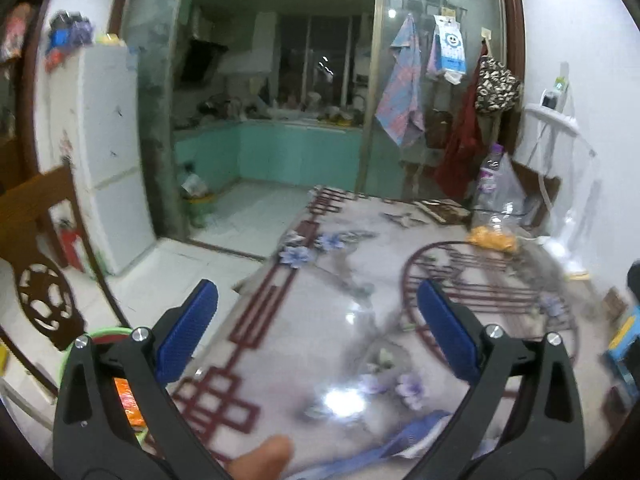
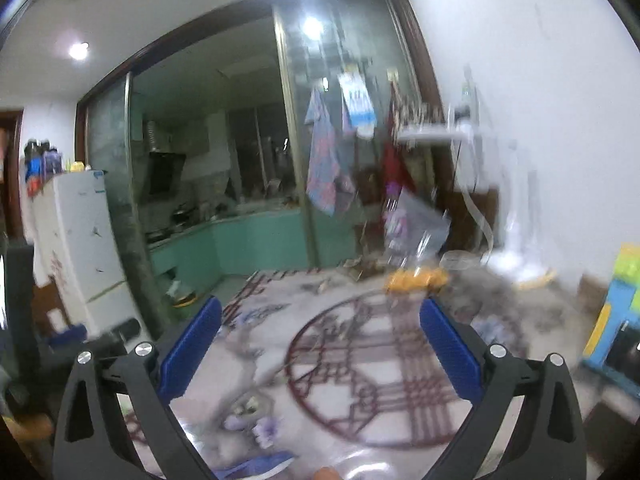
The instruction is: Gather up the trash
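Showing only in left view: green-rimmed bin (image 1: 105, 334) beside table (image 1: 320, 320).

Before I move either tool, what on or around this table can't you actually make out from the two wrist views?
- Blue wrapper: left wrist view, its near end is cut off by the frame edge and the tool arm.
- Orange packet: left wrist view, mostly hidden behind the left tool.
- Yellow-orange pile: right wrist view, motion blur; contents unreadable.
- Plastic bottle: label too blurred to read.
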Tool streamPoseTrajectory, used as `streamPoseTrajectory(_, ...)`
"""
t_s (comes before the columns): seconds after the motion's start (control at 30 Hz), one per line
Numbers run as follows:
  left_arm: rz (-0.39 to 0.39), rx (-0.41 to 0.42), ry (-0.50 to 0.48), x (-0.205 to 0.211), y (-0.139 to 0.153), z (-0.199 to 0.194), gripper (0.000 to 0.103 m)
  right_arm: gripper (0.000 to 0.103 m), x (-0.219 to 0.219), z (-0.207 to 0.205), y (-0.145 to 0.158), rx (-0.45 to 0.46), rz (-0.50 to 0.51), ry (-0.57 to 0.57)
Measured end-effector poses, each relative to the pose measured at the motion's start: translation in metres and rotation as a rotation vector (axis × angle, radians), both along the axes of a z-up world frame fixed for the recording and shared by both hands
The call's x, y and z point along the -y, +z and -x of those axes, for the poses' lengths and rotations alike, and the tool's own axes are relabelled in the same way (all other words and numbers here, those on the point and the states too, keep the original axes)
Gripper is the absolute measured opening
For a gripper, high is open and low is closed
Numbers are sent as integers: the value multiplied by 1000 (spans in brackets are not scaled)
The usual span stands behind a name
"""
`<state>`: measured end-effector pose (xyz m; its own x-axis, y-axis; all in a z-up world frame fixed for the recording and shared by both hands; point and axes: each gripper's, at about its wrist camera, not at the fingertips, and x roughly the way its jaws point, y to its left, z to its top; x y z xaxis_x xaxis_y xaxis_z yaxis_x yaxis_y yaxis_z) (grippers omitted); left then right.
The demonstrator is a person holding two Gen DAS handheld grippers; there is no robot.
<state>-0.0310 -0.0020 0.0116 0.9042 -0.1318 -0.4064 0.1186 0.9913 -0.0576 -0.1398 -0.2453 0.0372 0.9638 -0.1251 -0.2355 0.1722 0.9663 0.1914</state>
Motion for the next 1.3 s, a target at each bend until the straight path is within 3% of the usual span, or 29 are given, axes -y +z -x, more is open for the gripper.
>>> streamPoseTrajectory(0.03,-2,28,28,-1,-3,3,98,96,3,-3,-3,-18,-12,0)
streamPoseTrajectory(0.2,38,-13,31,-7,-5,-1,98,96,-5,-12,-11,-74,80,-46)
streamPoseTrajectory(0.43,70,-51,61,-19,-8,-4,98,96,-20,-6,-20,-71,133,-47)
streamPoseTrajectory(1.3,31,-55,50,-18,-9,-4,98,96,-24,-16,-36,-132,144,-34)
